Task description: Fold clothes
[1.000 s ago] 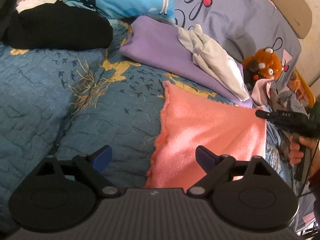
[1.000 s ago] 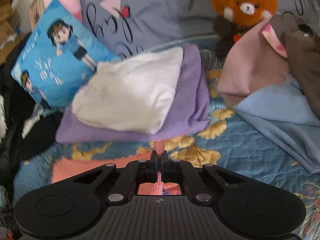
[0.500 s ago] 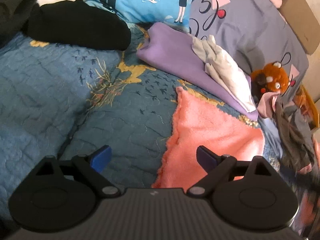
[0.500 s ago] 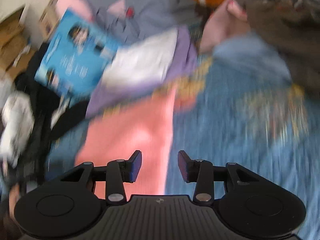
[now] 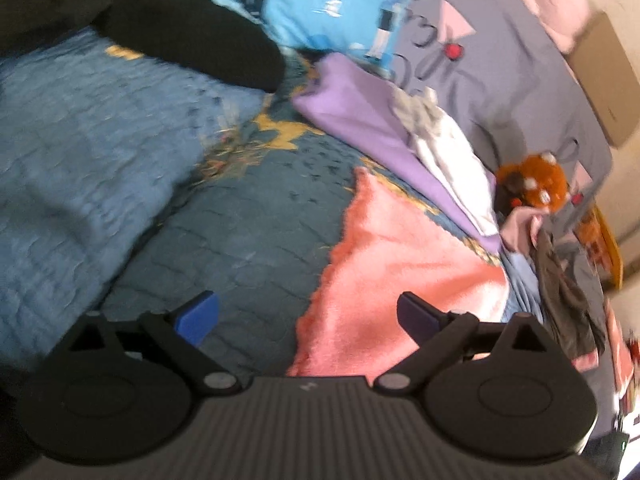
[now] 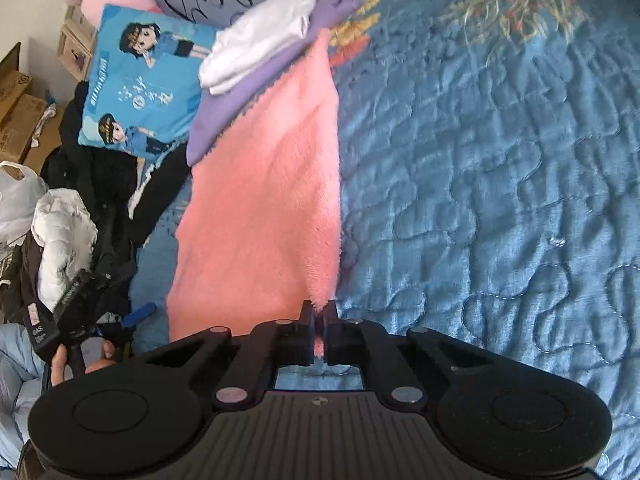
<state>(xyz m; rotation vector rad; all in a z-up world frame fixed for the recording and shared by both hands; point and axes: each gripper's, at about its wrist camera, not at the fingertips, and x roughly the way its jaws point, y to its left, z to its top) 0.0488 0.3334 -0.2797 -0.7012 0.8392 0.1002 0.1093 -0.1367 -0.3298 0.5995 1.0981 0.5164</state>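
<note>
We pinch the near corner of the fluffy coral-pink fleece cloth between our right gripper fingers, closed tight on it, likely to carry that corner over for a fold. The cloth stretches away from those fingers across the blue quilted bedspread. Our left gripper fingers gape wide and empty, one over the cloth's edge, seemingly ready to take hold.
</note>
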